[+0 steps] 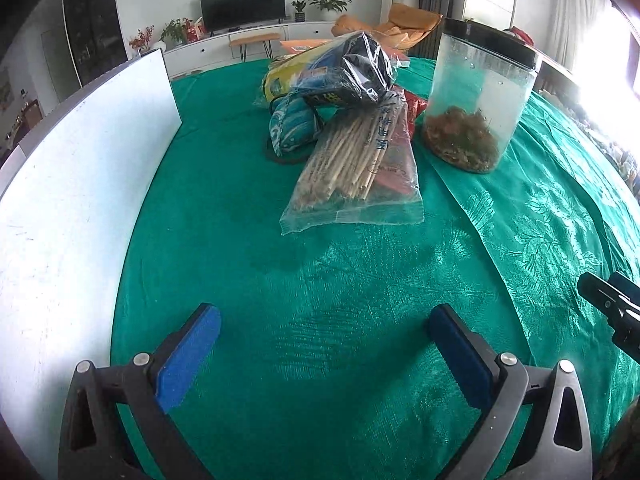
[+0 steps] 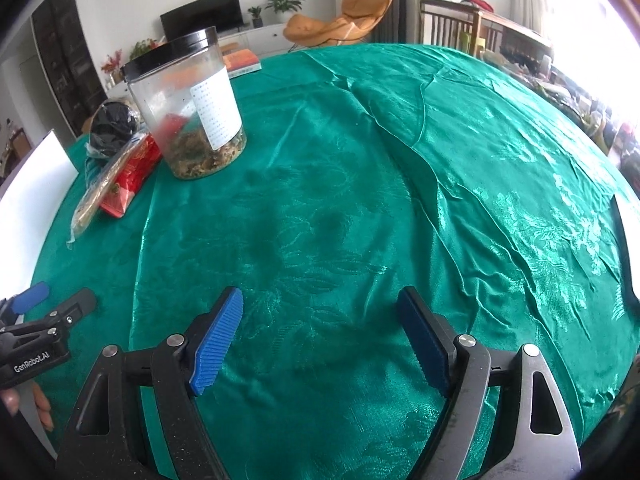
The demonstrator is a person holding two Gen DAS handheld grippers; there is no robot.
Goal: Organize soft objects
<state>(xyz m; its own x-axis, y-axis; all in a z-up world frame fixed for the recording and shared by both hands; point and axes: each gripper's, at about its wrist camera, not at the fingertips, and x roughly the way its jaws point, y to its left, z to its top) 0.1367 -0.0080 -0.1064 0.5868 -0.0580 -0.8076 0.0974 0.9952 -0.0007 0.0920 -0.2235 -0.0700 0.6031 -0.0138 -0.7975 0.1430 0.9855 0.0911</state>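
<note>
A pile of soft packets lies on the green tablecloth (image 1: 320,320): a clear bag of pale sticks (image 1: 352,160) on top of a red packet (image 1: 400,168), a teal pouch (image 1: 292,124), and a crinkled bag with black and blue contents (image 1: 352,72). In the right wrist view the stick bag (image 2: 100,188), the red packet (image 2: 132,176) and the black bag (image 2: 112,124) lie at far left. My left gripper (image 1: 324,316) is open and empty, well short of the pile. My right gripper (image 2: 320,300) is open and empty over bare cloth.
A clear jar with a black lid and dried herbs (image 1: 476,96) stands right of the pile; it also shows in the right wrist view (image 2: 192,108). A white board (image 1: 80,184) stands along the left. The right gripper's tips (image 1: 612,300) show at the far right.
</note>
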